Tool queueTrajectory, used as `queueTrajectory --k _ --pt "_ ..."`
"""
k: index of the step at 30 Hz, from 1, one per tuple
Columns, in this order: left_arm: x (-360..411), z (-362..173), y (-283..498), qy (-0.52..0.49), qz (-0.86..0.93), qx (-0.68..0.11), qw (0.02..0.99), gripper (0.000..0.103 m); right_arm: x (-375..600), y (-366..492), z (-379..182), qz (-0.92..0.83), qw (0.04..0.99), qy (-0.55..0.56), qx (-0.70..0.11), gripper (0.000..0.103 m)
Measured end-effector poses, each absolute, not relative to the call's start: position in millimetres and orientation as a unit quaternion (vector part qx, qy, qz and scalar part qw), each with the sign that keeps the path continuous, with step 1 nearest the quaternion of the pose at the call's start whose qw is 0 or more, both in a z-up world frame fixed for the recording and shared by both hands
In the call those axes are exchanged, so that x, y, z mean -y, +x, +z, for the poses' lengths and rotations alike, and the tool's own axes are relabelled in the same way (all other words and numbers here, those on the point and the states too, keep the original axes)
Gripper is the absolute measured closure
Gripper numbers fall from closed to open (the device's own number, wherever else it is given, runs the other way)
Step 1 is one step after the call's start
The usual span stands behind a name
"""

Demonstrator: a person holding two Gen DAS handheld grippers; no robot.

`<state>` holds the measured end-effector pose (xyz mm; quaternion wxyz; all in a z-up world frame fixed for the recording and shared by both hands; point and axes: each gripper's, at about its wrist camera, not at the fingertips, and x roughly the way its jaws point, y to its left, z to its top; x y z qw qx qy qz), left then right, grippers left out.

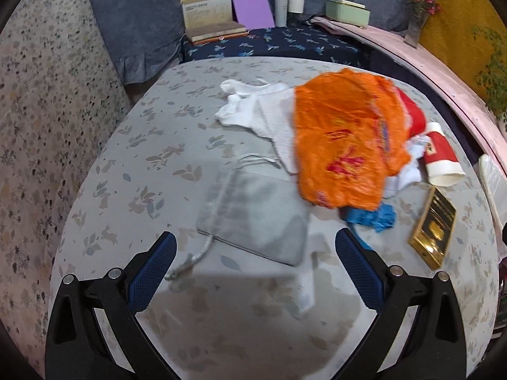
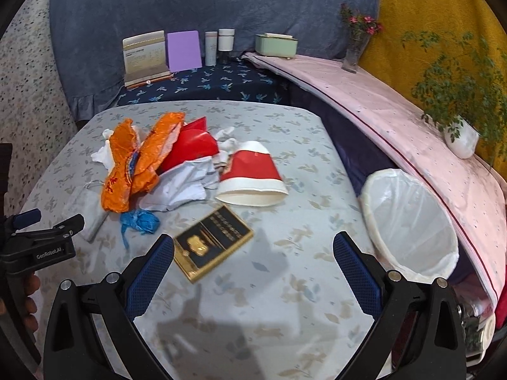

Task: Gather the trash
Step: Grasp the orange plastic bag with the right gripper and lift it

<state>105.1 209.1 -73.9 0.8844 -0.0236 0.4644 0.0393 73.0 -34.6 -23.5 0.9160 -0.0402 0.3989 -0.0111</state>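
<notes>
Floral table (image 2: 285,285); both claws (image 1: 255,247) (image 2: 253,250) apparently empty.

In your left wrist view the orange bag (image 1: 345,139) covers most of the white cloth (image 1: 253,107) and the red wrapper (image 1: 412,112) behind it, so you see only their edges. The blue scrap (image 1: 377,217) is half tucked under that bag, and motion blur smears the grey pouch (image 1: 253,218) and its cord. The bin (image 1: 492,177) shows only as a pale sliver at the right edge of the frame. In your right wrist view the grey pouch (image 2: 84,207) is mostly hidden behind the left gripper (image 2: 47,224), which is cut off by the left edge. The print on the black and gold box (image 2: 212,242) is too small to read.
</notes>
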Motion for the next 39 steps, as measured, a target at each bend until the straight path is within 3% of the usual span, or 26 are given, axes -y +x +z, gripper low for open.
queueTrajectory --k 7,11,12,13,16,19,25,30,33,39 --pt "-245.7 -102.8 131.3 -0.062 0.025 -0.490 0.869 0.009 5.7 98.2 -29.2 0.006 0.913 -0.047 -0.405 0.007" --pt "-248.9 -110.2 138.7 -0.073 0.004 -0.499 0.864 0.032 -11.7 114.5 -28.5 0.029 0.913 -0.039 -0.405 0.011" --pt "-247.7 -108.6 138.4 -0.070 -0.004 -0.494 0.866 0.036 -16.9 119.7 -27.9 0.034 0.913 -0.040 -0.404 0.015" --pt "-246.7 -108.1 139.2 -0.070 -0.011 -0.494 0.866 0.050 -22.2 124.3 -27.1 0.040 0.913 -0.040 -0.403 0.019" --pt "-245.0 -106.1 139.6 -0.077 -0.028 -0.497 0.864 0.076 -40.8 139.0 -24.5 0.059 0.914 -0.042 -0.400 0.031" --pt "-244.5 -104.5 139.0 -0.093 -0.043 -0.499 0.860 0.090 -58.2 154.0 -21.9 0.084 0.913 -0.040 -0.397 0.042" --pt "-239.1 -95.2 135.1 -0.103 -0.053 -0.492 0.863 0.096 -90.0 185.8 -28.7 0.118 0.905 -0.058 -0.405 0.062" --pt "-239.2 -88.7 133.1 -0.112 -0.055 -0.489 0.863 0.098 -105.0 206.8 -42.7 0.125 0.896 -0.072 -0.420 0.069" --pt "-238.2 -82.4 130.6 -0.113 -0.059 -0.485 0.865 0.099 -106.2 211.0 -51.2 0.134 0.887 -0.071 -0.435 0.089" --pt "-231.9 -64.0 124.4 -0.113 -0.067 -0.474 0.870 0.100 -103.7 193.7 -39.9 0.145 0.893 -0.078 -0.418 0.094"
